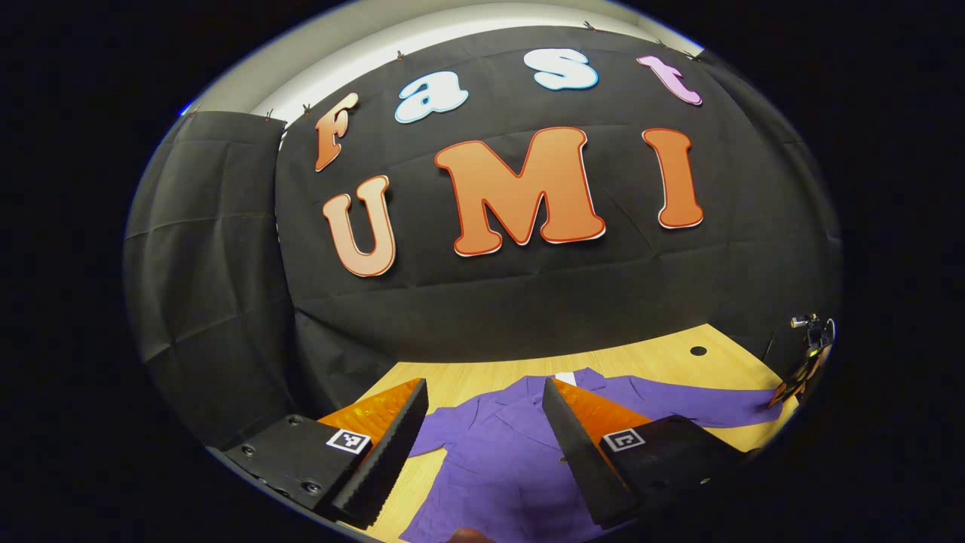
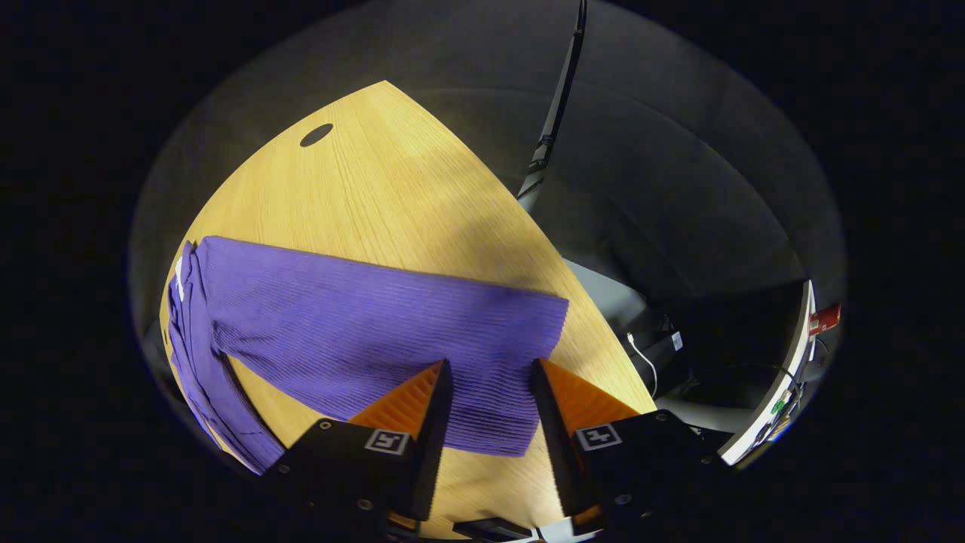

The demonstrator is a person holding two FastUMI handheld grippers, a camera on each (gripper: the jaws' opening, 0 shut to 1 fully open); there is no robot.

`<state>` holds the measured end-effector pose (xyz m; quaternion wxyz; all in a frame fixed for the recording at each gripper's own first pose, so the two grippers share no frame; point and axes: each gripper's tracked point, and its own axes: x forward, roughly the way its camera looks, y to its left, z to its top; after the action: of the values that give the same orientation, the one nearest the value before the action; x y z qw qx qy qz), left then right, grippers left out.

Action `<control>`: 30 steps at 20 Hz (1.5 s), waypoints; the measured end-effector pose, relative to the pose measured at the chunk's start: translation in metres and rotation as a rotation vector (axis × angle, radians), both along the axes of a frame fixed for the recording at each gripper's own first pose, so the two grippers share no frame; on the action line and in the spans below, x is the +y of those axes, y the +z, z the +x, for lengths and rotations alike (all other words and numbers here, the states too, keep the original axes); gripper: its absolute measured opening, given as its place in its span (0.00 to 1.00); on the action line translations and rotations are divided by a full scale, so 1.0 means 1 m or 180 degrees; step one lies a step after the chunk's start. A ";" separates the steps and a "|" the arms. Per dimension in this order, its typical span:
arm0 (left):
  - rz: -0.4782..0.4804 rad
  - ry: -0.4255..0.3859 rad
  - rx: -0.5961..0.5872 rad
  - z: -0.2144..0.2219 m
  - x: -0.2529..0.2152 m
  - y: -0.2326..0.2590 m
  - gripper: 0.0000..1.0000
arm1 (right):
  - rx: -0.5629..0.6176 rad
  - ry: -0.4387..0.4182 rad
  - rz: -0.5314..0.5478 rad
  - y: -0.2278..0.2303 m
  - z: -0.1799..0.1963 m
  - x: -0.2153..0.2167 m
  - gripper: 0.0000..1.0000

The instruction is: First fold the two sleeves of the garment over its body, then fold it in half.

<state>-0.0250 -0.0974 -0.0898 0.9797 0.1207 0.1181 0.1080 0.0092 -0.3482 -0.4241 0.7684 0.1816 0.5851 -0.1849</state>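
A purple garment (image 1: 513, 452) lies flat on the wooden table (image 1: 663, 358), collar and white label (image 1: 565, 377) at the far side. My left gripper (image 1: 484, 386) hovers open over its chest area, nothing between the fingers. One sleeve (image 1: 716, 407) stretches out to the right, where the other gripper (image 1: 807, 369) shows small at the sleeve's end. In the right gripper view that ribbed sleeve (image 2: 362, 324) runs straight across the table (image 2: 377, 181). My right gripper (image 2: 490, 367) is open just above the cuff end, one finger on each side.
A round cable hole (image 2: 317, 134) sits in the table's far corner. The curved table edge (image 2: 595, 324) runs close to the cuff's right. Beyond it are a black pole (image 2: 554, 105), cables and a white panel (image 2: 784, 377) low down.
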 end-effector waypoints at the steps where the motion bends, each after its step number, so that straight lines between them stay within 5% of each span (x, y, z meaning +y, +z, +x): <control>1: 0.0010 -0.0004 -0.0018 0.002 -0.001 0.003 0.96 | -0.0044 -0.0038 0.0021 0.001 0.003 -0.003 0.52; 4: 0.0014 -0.0033 -0.0023 0.000 -0.004 0.002 0.97 | -0.0160 -0.0216 0.0252 0.001 0.006 -0.002 0.10; 5: 0.0004 -0.0048 -0.0014 0.001 -0.004 0.003 0.97 | -0.0204 -0.0281 0.0428 0.006 0.009 0.004 0.06; 12: -0.0091 -0.0061 -0.0015 0.006 0.020 0.000 0.97 | -0.0682 -0.0134 0.0447 0.078 0.035 0.031 0.04; 23: -0.0195 -0.0030 -0.0045 0.007 0.126 0.007 0.96 | -0.1344 0.0595 0.0173 0.225 0.079 0.172 0.03; 30: -0.0274 0.0136 -0.0013 -0.002 0.209 -0.003 0.96 | -0.1501 0.1008 0.0121 0.276 0.093 0.276 0.03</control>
<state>-0.0270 0.1120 -0.0924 0.9817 0.0758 0.1232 0.1240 0.1026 -0.0727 -0.1484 0.8991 0.1403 0.4147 -0.0041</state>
